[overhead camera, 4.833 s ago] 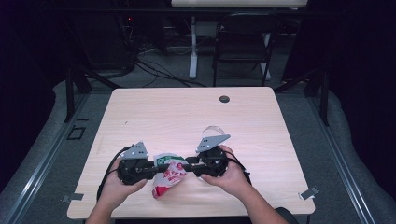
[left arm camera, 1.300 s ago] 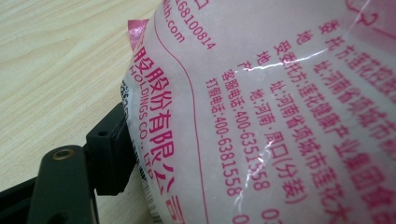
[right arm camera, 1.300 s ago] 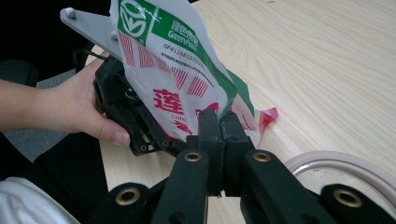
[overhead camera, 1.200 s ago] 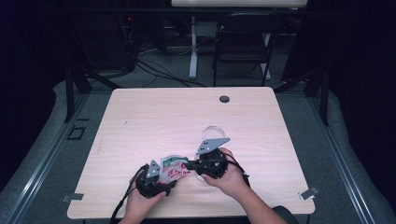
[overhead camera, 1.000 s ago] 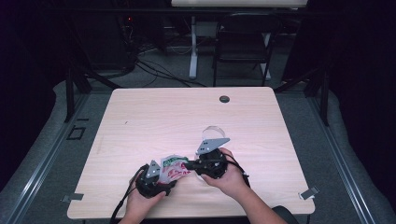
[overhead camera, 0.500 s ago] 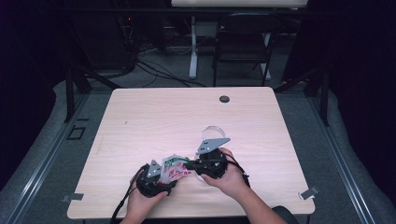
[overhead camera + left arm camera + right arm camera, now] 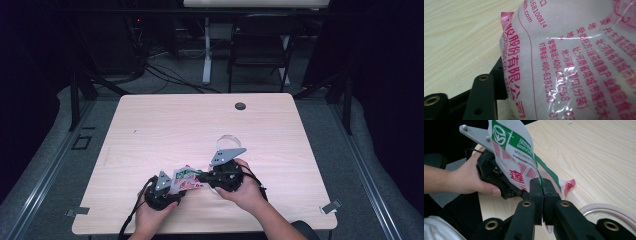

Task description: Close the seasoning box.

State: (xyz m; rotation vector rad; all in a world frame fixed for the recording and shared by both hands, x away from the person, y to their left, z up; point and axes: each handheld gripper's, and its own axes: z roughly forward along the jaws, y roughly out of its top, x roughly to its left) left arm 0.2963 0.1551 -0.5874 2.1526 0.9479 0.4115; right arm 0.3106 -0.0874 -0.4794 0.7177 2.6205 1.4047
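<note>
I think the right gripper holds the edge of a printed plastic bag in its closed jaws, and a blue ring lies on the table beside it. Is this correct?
Not quite: the ring is pale, whitish-pink, not blue, as the right gripper view shows. The rest stands: the right gripper has its jaws closed on the edge of the printed plastic bag, and the ring lies on the table beside it.

Table [image 7: 165, 125] evenly lit, surroundings dark — glare on bag [image 7: 584, 55], close print soft.

White packet [image 7: 517, 157] with red print (green band) on pale wood-grain table [image 7: 165, 125].
</note>
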